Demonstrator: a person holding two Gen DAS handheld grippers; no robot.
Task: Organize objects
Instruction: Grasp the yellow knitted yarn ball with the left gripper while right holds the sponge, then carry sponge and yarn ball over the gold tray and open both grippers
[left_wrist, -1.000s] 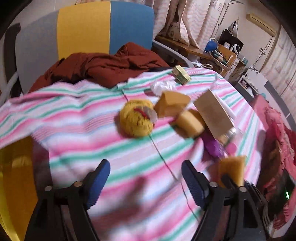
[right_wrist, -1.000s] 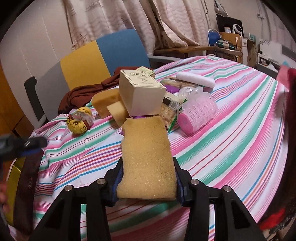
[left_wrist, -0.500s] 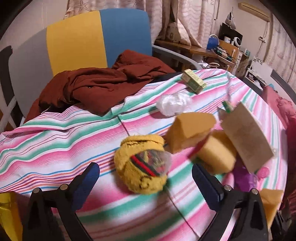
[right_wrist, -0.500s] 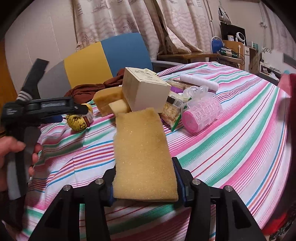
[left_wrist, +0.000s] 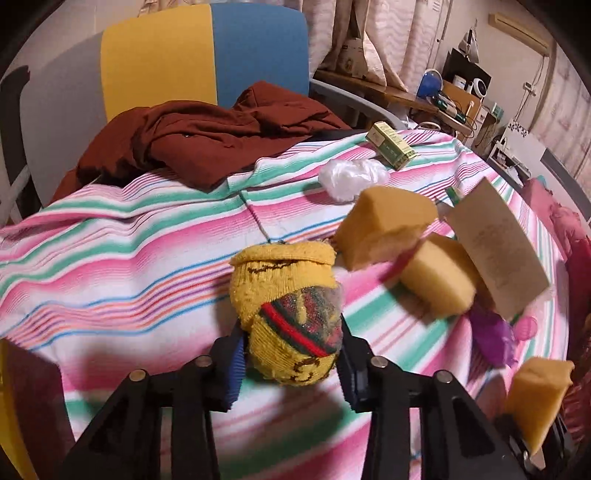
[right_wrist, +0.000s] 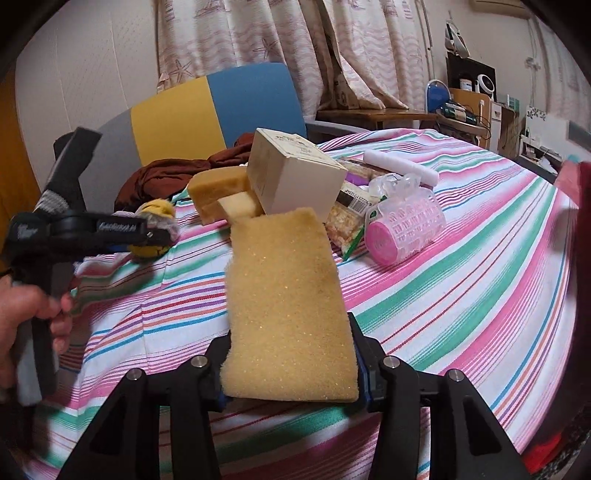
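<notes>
My left gripper (left_wrist: 290, 354) is shut on a yellow rolled sock bundle (left_wrist: 288, 310) with red and green stripes, on the striped tablecloth (left_wrist: 110, 266). The same gripper (right_wrist: 155, 232) and the sock (right_wrist: 157, 229) show at the left of the right wrist view. My right gripper (right_wrist: 290, 373) is shut on a flat yellow sponge (right_wrist: 286, 306) and holds it above the cloth. That sponge (left_wrist: 537, 398) shows at the lower right of the left wrist view. Two more sponge blocks (left_wrist: 384, 225) (left_wrist: 436, 277) lie by a beige cardboard box (left_wrist: 496, 247).
A pink roller container (right_wrist: 402, 229), a white tube (right_wrist: 400, 168), a snack packet (right_wrist: 347, 218) and a purple item (left_wrist: 491, 336) lie behind the box. A white plastic wad (left_wrist: 351, 175) and a green carton (left_wrist: 391, 146) lie farther back. A brown garment (left_wrist: 207, 136) drapes over a chair (left_wrist: 203, 55).
My left gripper moved forward and closed on the yellow sock bundle. My right gripper kept hold of the flat sponge and barely shifted.
</notes>
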